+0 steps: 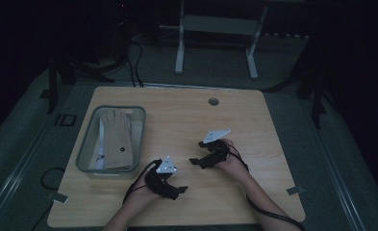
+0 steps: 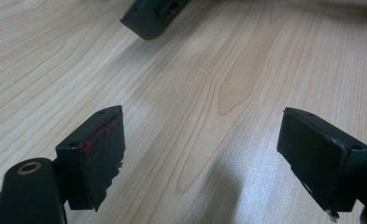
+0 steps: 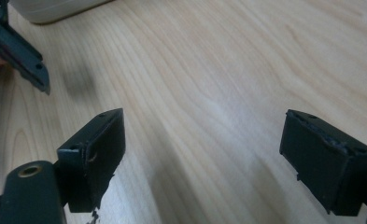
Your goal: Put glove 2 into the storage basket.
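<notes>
A clear bin near the surface's left edge is holding a beige glove; both grippers' jaws are standing spread, pinching nothing

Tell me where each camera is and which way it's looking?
High view: sits above the person's side, looking forward and down on the wooden table; forearms, left gripper and right gripper show, beside a clear bin holding a glove.
Left gripper view: rides the left gripper, looking along its open jaws at bare tabletop; the other gripper's jaw tip shows farther off.
Right gripper view: rides the right gripper, open jaws over tabletop.
Shared: all three views show the same wood table.
</notes>
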